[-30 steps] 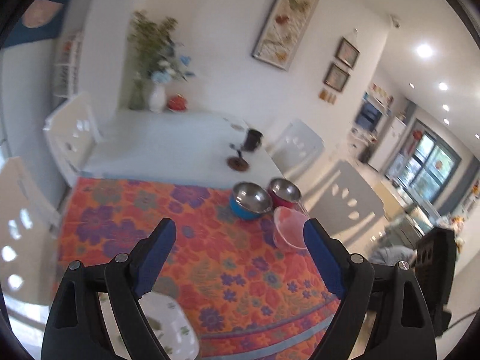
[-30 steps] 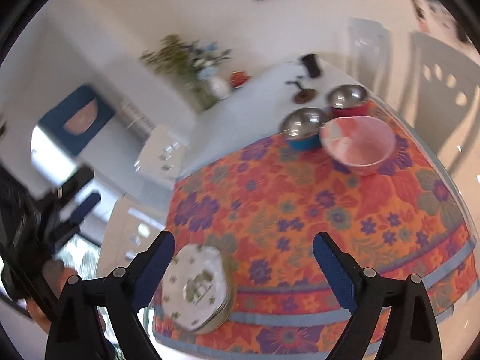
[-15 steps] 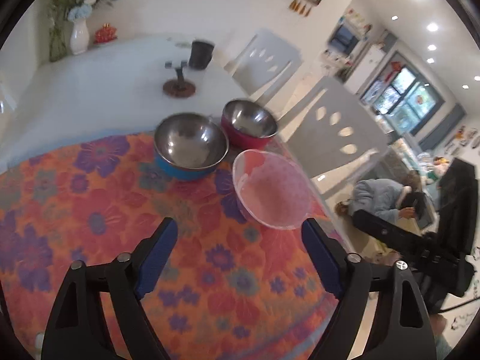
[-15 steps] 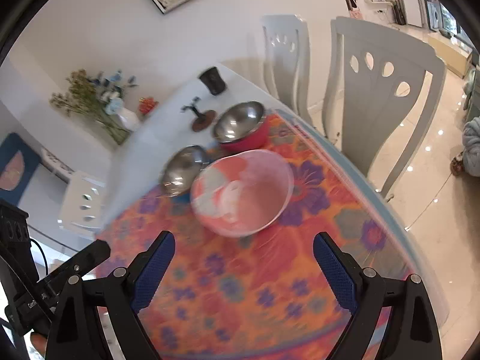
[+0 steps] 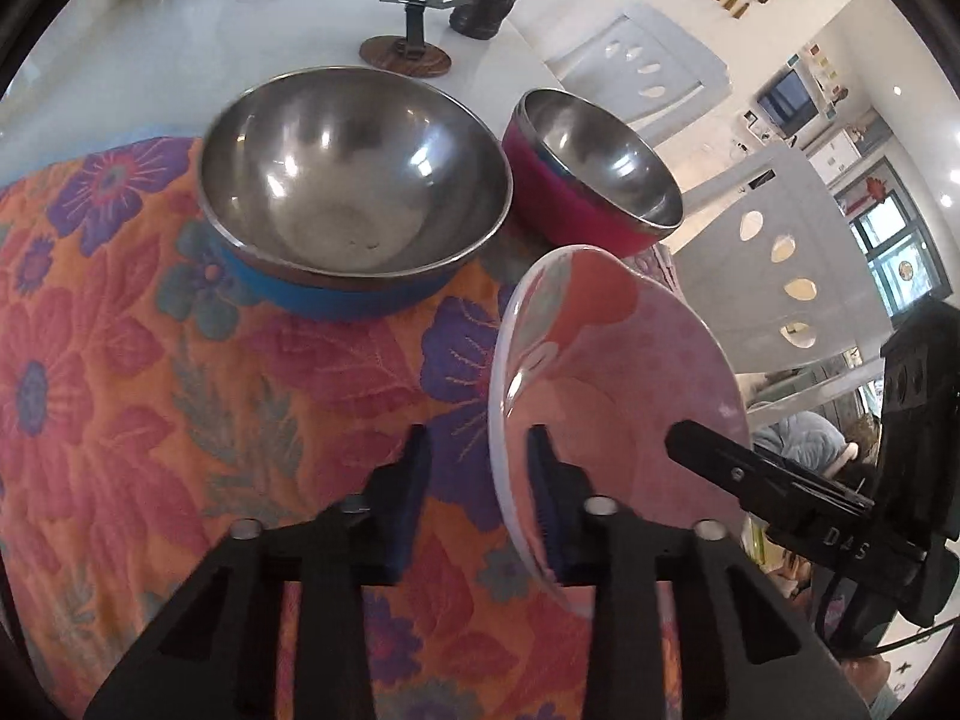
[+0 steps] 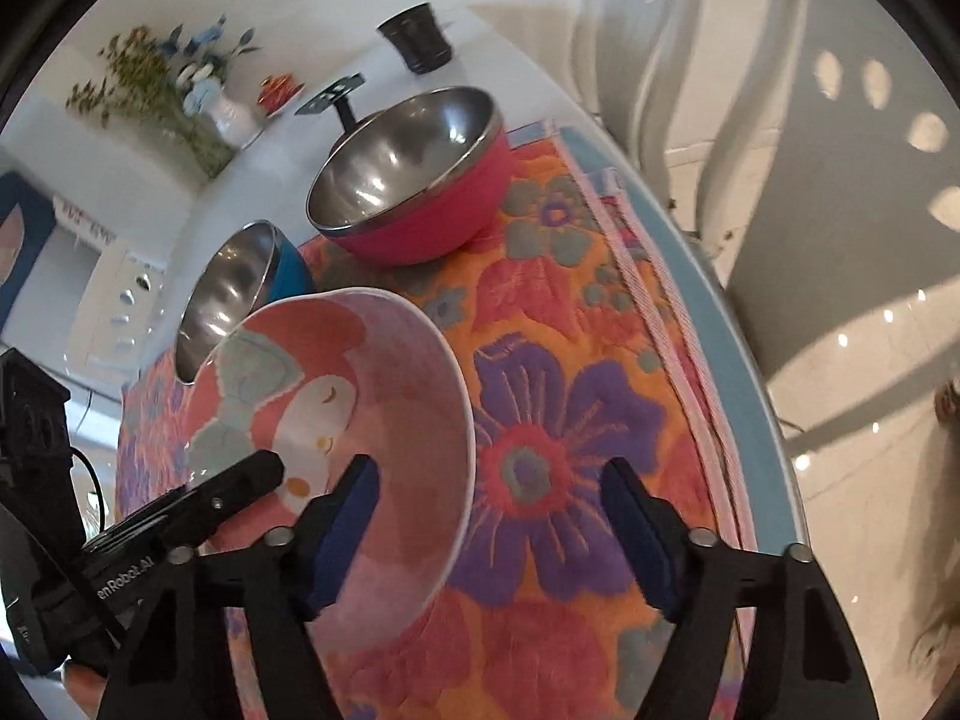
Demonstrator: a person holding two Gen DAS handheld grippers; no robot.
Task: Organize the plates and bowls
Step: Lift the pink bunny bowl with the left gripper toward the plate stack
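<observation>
Left gripper (image 5: 477, 480) jaws narrowed around the near rim of the pink bowl (image 5: 624, 384), one blue pad outside the wall, one inside; looks like a pinch, but lens distortion makes actual pad contact hard to confirm. Right gripper (image 6: 495, 531) jaws spread wide, straddling the pink bowl's right rim: left pad inside the bowl, right pad out over the flowered cloth (image 6: 570, 396), neither clearly touching. Pink bowl sits near the table's right edge on the cloth, cartoon print visible inside. Blue bowl (image 5: 354, 180), steel-lined, is just behind it to the left; red bowl (image 5: 594, 168), also steel-lined, just behind to the right, close beside the blue one. Further back on the bare white table (image 5: 120, 60): a small stand on a round wooden base (image 5: 408, 30) and a dark cup (image 5: 486, 0). White chairs (image 6: 840, 180) stand off the table's right side.
</observation>
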